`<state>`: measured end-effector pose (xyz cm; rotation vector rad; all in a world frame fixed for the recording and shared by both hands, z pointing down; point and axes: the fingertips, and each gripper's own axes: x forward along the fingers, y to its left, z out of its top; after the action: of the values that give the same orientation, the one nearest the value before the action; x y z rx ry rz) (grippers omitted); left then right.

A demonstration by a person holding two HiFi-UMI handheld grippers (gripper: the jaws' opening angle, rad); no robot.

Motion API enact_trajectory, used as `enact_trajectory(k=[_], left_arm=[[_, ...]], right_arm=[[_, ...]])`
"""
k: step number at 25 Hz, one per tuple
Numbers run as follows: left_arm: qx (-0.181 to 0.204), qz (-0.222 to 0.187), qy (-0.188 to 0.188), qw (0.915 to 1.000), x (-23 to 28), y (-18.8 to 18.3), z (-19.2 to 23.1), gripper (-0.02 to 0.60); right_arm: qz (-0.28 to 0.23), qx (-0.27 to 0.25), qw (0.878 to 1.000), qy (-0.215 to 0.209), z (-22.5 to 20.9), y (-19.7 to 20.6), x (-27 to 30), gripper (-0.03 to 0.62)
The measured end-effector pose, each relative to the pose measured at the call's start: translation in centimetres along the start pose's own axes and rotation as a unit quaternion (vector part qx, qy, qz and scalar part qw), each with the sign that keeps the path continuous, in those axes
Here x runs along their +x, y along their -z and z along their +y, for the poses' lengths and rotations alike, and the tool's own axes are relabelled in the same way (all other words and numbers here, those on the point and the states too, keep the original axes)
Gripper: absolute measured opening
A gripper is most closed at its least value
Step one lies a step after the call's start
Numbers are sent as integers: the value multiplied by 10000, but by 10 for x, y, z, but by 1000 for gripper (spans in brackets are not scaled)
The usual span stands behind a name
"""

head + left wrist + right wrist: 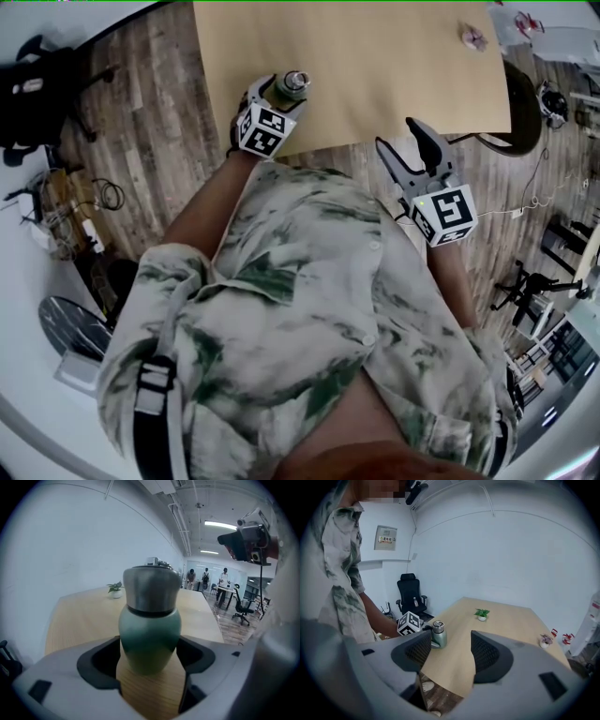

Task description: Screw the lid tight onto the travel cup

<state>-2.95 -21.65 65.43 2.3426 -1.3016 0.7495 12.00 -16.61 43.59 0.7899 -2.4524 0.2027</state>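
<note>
The travel cup [150,634] has a green body and a steel lid on top. It stands upright near the front edge of the tan table [375,66]. My left gripper [150,667] is open around the cup's lower body, one jaw on each side, and no pad visibly presses on it. From the head view, the cup [294,82] sits just past the left gripper [279,96]. My right gripper [398,136] hovers open and empty over the table's front edge, well to the right of the cup [438,634].
A small potted plant [482,614] stands mid-table and a small pink-flowered pot [472,36] is at the far right corner. A black office chair [410,597] is beyond the table's left end. Cables and gear lie on the wooden floor at the left [66,206].
</note>
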Motion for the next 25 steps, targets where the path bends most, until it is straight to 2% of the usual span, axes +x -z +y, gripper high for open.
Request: enact_trajectory(k=[12,18,25], left_arm=[[132,-189,440,9988,18,0,3,367],[108,-71,484,9987,23,-4,6,368],[349,-248,692,9967,28,-7,6,368]], right_arm=[[167,114,9996,209,2,-1,14,278],[269,190,9991,282,2,-2,23,276],[277,258,9986,381,-1,-5,29,273]])
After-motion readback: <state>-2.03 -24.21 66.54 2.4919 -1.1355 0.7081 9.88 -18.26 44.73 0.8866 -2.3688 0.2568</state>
